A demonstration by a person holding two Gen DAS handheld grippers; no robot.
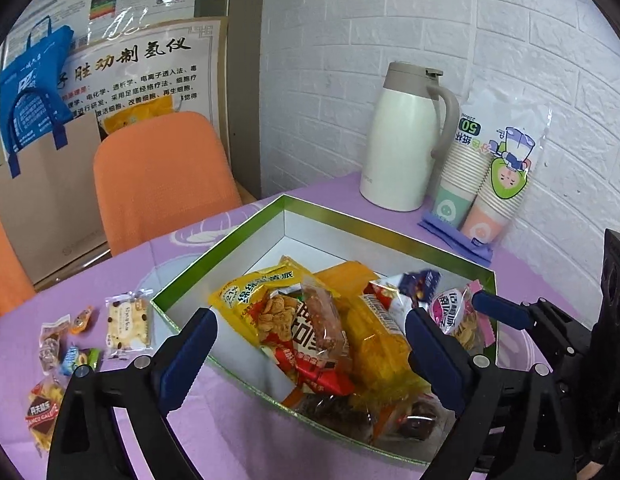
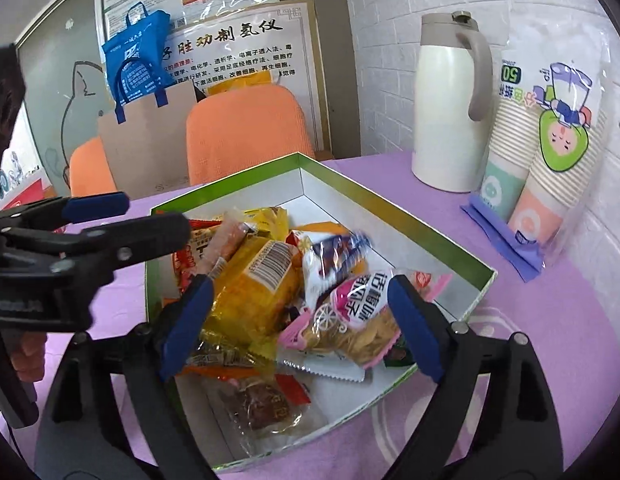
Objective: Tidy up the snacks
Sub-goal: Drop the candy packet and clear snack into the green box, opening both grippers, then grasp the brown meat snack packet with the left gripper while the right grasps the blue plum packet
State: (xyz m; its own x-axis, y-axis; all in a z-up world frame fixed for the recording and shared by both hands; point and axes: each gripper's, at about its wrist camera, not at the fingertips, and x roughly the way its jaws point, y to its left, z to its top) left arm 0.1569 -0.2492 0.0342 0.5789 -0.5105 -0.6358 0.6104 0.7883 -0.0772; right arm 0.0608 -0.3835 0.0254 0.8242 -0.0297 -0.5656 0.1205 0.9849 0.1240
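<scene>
One green-rimmed box (image 1: 390,236) holds many heaped snacks; five more packets (image 1: 130,324) lie on the counter (image 1: 230,432). Both grippers, left (image 1: 310,344) and right (image 2: 300,312), hover with jaws apart, empty.

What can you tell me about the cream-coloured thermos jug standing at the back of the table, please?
The thermos jug is a tall, cream-white vessel with a smooth, slightly glossy body, a beige lid with a small thumb lever, and a beige loop handle on its right side. It stands upright and closed on the purple tablecloth near the white brick wall, behind the snack box. The bagged paper cups sit right beside its handle.
</scene>
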